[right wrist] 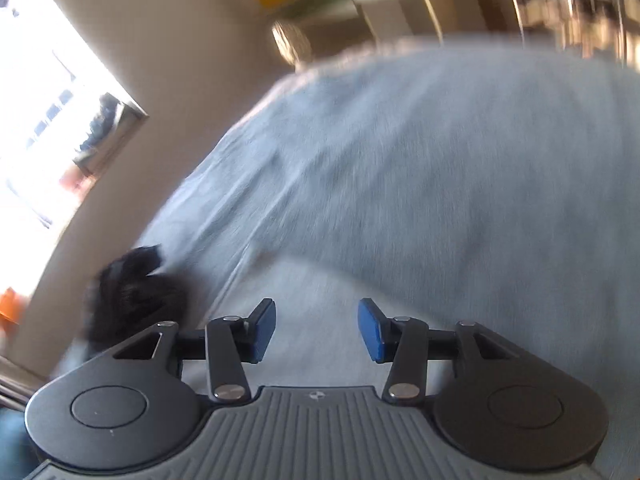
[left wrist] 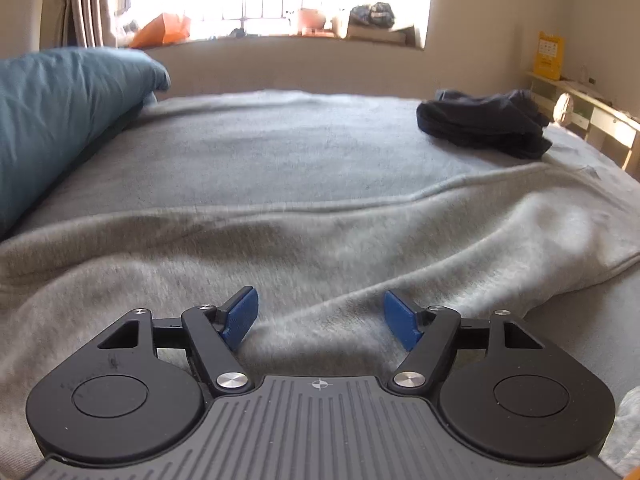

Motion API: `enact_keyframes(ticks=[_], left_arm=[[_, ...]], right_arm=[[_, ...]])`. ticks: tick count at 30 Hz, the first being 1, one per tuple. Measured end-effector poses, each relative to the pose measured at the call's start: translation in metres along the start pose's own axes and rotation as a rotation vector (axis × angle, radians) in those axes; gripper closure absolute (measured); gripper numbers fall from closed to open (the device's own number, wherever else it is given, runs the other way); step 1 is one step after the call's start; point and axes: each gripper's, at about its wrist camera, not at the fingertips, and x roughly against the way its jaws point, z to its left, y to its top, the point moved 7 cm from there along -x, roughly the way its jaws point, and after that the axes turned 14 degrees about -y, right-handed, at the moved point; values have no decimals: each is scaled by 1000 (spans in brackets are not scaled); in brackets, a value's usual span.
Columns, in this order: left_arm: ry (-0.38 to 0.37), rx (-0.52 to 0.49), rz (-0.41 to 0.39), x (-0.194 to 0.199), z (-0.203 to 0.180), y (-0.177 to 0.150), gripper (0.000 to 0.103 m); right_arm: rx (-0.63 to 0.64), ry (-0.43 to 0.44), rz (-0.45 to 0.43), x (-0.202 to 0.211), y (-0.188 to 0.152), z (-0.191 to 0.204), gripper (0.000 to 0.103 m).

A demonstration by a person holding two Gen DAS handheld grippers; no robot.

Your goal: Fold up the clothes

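Note:
A light grey sweatshirt (left wrist: 320,248) lies spread over the grey bed cover, its seam running across the left wrist view. My left gripper (left wrist: 320,316) hovers low over its near part, open, blue pads wide apart with only cloth below them. In the right wrist view, tilted and blurred, my right gripper (right wrist: 316,328) stands open above the same grey sweatshirt (right wrist: 320,280), nothing between its blue pads. A dark crumpled garment (left wrist: 484,124) rests at the far right of the bed and shows as a black blur (right wrist: 132,292) left of the right gripper.
A blue pillow (left wrist: 60,120) lies at the bed's left side. Behind the bed is a bright window sill (left wrist: 280,36) with bags and pots. A pale shelf unit (left wrist: 592,116) with a yellow box (left wrist: 550,56) stands at the right wall.

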Motion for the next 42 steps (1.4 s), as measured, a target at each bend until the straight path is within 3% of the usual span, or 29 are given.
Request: enact_keyframes(ticks=[2,4,6,10,15,17,21,22,26,30,33,34,37,42], left_arm=[[-15,-50,-41,11,-11,8,33],[-80,-142,-56,20,-34,12,33],[-149,-210,-37,25,-56,10,33],[-200,-276,8,33,-85,-5,36],[-209,-233,65,35,-85,-25,49],[-202,-204,93,30,-78,-30,53],[-169,-291,113,20,-75,-25,60],[-170,-315,130,17,-74,-25,62],[-177,-404,250,0,-70,-34,70],[-187,-533,248,0,-76,-41,71],[-198,-576,234,1,-80,-47,95],[-199,-581,221,5,-81,-45,100],[-203,-595,183,18,-83,-39,102],[-373,-448,226,39,-84,-32,102]], right_arm=[[-147,73,133,11,-20,-28,52],[-208,78,208,16,-41,-48,52],[-210,55,260,12,-60,-58,52],[-231,42,311,-11,-85,-57,52],[-260,84,278,-34,-99,-22,54],[-224,63,245,-39,-101,-10,60],[-129,11,171,-34,-100,-2,95],[-125,17,155,-30,-98,-3,97],[-78,76,66,1,-88,0,98],[-12,71,19,18,-81,4,99],[-14,19,39,12,-81,-1,99],[-8,10,37,11,-80,1,99],[34,0,25,15,-77,10,99],[126,-85,-1,20,-73,1,99]])
